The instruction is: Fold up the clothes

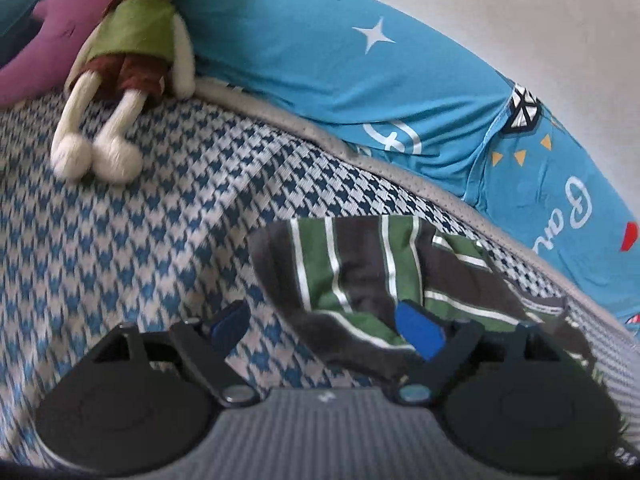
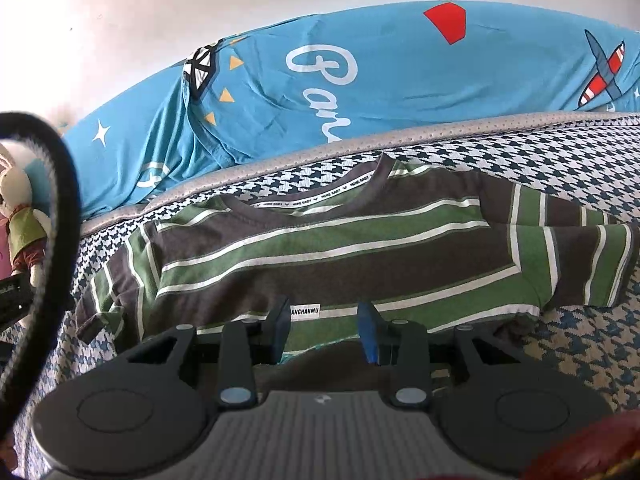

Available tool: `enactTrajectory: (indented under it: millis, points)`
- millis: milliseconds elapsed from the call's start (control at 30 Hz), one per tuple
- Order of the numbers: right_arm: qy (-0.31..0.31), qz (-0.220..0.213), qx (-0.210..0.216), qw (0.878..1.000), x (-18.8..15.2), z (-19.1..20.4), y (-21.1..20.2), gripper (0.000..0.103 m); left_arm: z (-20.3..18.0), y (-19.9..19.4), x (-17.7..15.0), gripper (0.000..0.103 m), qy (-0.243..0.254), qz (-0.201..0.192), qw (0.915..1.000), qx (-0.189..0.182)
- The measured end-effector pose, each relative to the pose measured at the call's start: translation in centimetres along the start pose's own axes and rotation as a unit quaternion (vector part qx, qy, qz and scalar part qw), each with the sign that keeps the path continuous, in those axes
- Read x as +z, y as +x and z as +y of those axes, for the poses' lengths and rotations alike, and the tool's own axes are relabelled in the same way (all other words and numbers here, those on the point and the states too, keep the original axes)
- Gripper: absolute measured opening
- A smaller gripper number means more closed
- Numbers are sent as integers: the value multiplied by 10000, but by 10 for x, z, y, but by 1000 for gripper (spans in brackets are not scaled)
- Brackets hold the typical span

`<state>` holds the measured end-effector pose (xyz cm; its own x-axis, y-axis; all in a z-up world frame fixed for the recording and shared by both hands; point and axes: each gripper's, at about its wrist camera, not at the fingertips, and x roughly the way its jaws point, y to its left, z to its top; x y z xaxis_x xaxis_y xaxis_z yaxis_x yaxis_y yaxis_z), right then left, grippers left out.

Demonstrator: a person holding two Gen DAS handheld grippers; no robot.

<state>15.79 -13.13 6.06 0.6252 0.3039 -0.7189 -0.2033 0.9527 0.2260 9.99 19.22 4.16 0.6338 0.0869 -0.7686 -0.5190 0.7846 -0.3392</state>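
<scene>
My green, grey and white striped T-shirt [image 2: 320,248] lies spread on the blue-and-white houndstooth bed cover [image 1: 120,240], neckline toward the blue printed pillow [image 2: 400,80], both short sleeves out to the sides. My right gripper [image 2: 324,328] hovers over the lower body with jaws apart, holding nothing. My left gripper [image 1: 324,328] is wide open at one sleeve, one blue pad over its cloth. Flat like this, I judge a sleeve fold is at hand: close on the sleeve edge and carry it inward.
</scene>
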Motion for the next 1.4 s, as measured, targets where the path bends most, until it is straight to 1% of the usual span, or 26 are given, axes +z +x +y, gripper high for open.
enactTrajectory:
  millis: [200, 400, 467, 533, 600, 633, 700, 733, 800, 833, 900, 933, 967, 1067, 1133, 1200, 1233, 1300, 1333, 1367, 1400]
  points:
    - [-23, 35, -11, 10000, -1, 1, 2, 37, 1, 9, -8, 85, -275, 235, 9989, -286]
    - [-32, 69, -4, 10000, -1, 1, 4, 37, -1, 20, -16, 85, -496, 472, 9961, -559]
    - [-29, 73, -8, 10000, -1, 1, 4, 37, -3, 22, -17, 85, -518, 457, 9960, -566]
    - [-18, 73, -13, 10000, -2, 0, 4, 37, -3, 24, -18, 81, -518, 418, 9963, -538]
    - [-7, 74, -17, 10000, -2, -1, 4, 37, -2, 26, -19, 73, -550, 413, 9962, -542]
    - [-7, 74, -17, 10000, -2, 0, 4, 37, -1, 27, -19, 70, -576, 419, 9959, -553]
    - [-10, 80, -11, 10000, -2, 0, 4, 37, 1, 31, -20, 60, -672, 454, 9950, -578]
    - [-14, 87, -5, 10000, -2, 0, 4, 37, 2, 33, -20, 58, -732, 477, 9944, -589]
    - [-17, 97, -2, 10000, -2, 0, 4, 37, 6, 36, -20, 45, -858, 502, 9932, -605]
    - [-12, 98, -5, 10000, -2, 0, 4, 37, 8, 38, -21, 41, -914, 507, 9926, -613]
    - [0, 100, -12, 9999, -2, -1, 4, 37, 10, 40, -21, 21, -961, 492, 9922, -619]
    - [9, 102, -16, 9999, -1, -2, 4, 37, 10, 40, -22, 19, -977, 472, 9922, -613]
    - [14, 104, -15, 9999, -1, -2, 4, 37, 11, 39, -21, 17, -991, 427, 9924, -592]
    - [10, 112, 2, 9999, -1, -2, 4, 37, 11, 32, -19, 14, -953, 208, 9942, -460]
    - [0, 111, 12, 9999, -1, -2, 4, 37, 8, 23, -15, 13, -698, -44, 9973, -229]
    - [1, 116, 15, 9999, -1, -2, 4, 37, 4, 13, -10, 12, -441, -297, 9986, 3]
    - [4, 122, 15, 9999, -1, -2, 5, 37, 2, 9, -8, 12, -294, -416, 9986, 142]
    - [8, 135, 18, 9999, -1, -2, 5, 37, -2, 2, -5, 12, 100, -616, 9966, 538]
    - [9, 138, 18, 9999, 0, -1, 5, 37, -3, -1, -3, 12, 263, -672, 9950, 698]
    - [8, 139, 17, 9999, 0, -1, 5, 37, -1, -2, -2, 12, 296, -584, 9951, 745]
    - [6, 141, 21, 9999, 0, 0, 5, 37, 5, 0, -2, 12, 230, -431, 9959, 765]
